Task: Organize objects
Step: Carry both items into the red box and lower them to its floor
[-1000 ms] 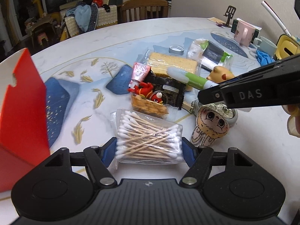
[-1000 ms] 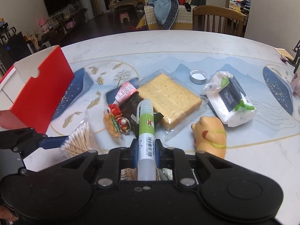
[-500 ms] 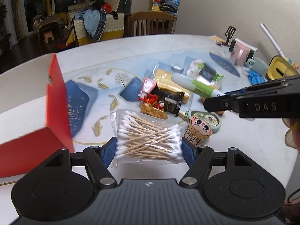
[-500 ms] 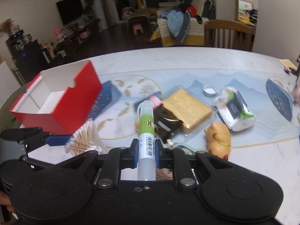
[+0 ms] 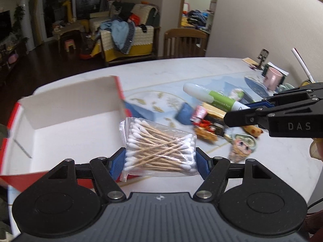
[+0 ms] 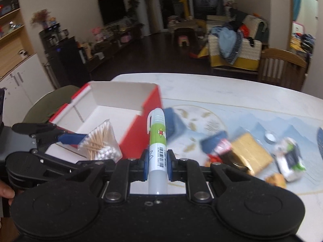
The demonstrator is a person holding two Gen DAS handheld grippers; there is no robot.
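Left gripper (image 5: pixel 160 159) clamped on a clear bag of cotton swabs (image 5: pixel 159 151), blue pads pressed against both ends, held above the near right corner of an open red cardboard box (image 5: pixel 66 111) with a bare white interior. Right gripper (image 6: pixel 157 164) clamped on a fluorescent pen (image 6: pixel 157 147) with a green label, white cap pointing forward, raised over the table beside the box's red right wall. Seen from the left wrist, pen (image 5: pixel 214 98) jutting from the right gripper (image 5: pixel 245 112) toward the box. Spread across the round marble table (image 5: pixel 181 72): a wrapped slab of crackers (image 6: pixel 250 153), a bottle cap (image 6: pixel 270 137), a green-and-white packet (image 6: pixel 289 161), a cartoon-face figure (image 5: pixel 242 147), blurred snack packs. Pink mug (image 5: pixel 272 79) at the far right edge.
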